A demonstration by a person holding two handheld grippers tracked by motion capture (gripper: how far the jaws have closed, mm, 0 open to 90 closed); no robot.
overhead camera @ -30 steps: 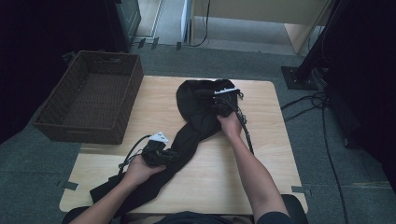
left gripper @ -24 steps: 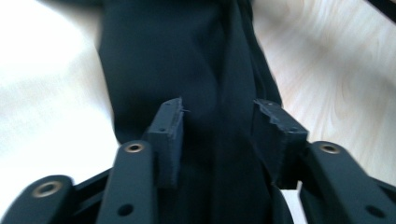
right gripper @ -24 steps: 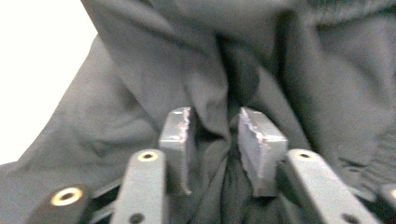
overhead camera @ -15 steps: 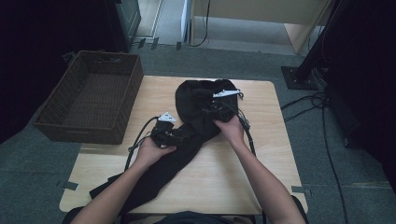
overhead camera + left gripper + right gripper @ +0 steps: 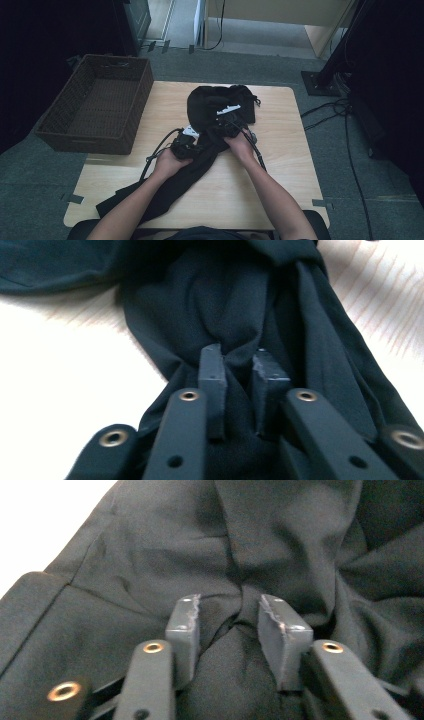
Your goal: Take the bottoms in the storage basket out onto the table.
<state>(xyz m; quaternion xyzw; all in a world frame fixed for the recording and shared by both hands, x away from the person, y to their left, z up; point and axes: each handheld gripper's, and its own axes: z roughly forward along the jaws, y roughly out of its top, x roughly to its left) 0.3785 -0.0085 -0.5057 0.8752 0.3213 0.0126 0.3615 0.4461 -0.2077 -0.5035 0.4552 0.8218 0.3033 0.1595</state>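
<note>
Folding in hand: the black garment (image 5: 200, 135) lies mid-tabletop (image 5: 295, 165). Both the left gripper (image 5: 239, 371) and the right gripper (image 5: 227, 617) have just been closing, each pinching a fold. Next likely calls for lifting together.

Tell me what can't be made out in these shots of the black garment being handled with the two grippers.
- Black garment: its type; high view, bunched and too dark.
- Its near end: high view, cut off by the table edge and covered by the left forearm.
- Left gripper: left gripper view, bunched cloth hides its inner pad faces.
- Right gripper: right gripper view, cloth bulging between the jaws hides whether the pads press.
- Wicker basket: near inside wall, hidden by its rim.
</note>
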